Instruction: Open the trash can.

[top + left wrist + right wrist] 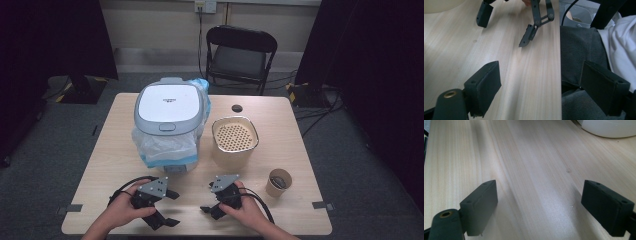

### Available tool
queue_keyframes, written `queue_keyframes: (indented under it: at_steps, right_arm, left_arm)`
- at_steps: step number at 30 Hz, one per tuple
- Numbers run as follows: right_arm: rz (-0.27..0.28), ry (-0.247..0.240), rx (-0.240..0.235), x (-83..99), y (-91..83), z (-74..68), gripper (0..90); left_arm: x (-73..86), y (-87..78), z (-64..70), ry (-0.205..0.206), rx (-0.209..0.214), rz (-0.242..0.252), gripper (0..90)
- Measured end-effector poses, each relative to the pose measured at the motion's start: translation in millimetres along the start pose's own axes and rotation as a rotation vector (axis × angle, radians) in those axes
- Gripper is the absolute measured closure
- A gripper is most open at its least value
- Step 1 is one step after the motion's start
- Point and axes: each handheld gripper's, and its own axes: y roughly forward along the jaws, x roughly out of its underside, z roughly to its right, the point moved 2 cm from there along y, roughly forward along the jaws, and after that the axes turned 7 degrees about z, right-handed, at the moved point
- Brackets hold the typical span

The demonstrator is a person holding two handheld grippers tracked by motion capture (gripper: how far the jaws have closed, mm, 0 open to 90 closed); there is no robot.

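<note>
From the high view you see both of your hands resting on the near edge of the table (100, 150). Your left tool (167, 207) points to the right with its jaws wide apart and nothing between them. Your right tool (207, 209) points to the left, also empty; its jaws are hard to judge here, because your hand covers part of them.

The right gripper view makes it clear: the two black pads stand far apart over bare wood, and a white rounded base (609, 127) is cut off at the top right corner. The left gripper view shows what the high view does not: one pad hangs over the table edge, above dark trousers (579, 50) and a white garment (621, 45). Farther off in this view you see the right tool (504, 30) with open jaws.

Nearest to your tools, just behind the left one, stands the white rice cooker (169, 125), lid closed, wrapped in clear plastic with blue edges. A small dark word is printed on its lid, but it is too small to read. To the right stand a beige perforated basket (235, 140) and a paper cup (278, 182) with something dark inside that cannot be made out. A black chair (241, 55) stands behind the table.
</note>
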Motion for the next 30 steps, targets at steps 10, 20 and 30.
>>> queue_keyframes:
  at_steps: [10,20,30]
  right_arm:
    - [0.003,-0.005,0.001,-0.1,0.2,0.4,13.0]
    - [0.003,-0.002,0.003,-0.1,0.2,0.2,13.0]
    - [0.004,-0.004,0.002,-0.1,0.3,0.3,13.0]
  left_arm:
    - [-14.6,-26.4,2.6,0.001,-0.055,0.008,16.2]
    - [-41.4,-53.4,12.4,-0.033,-0.099,0.046,16.1]
    - [-65.4,-70.9,16.1,-0.047,-0.101,0.041,16.0]
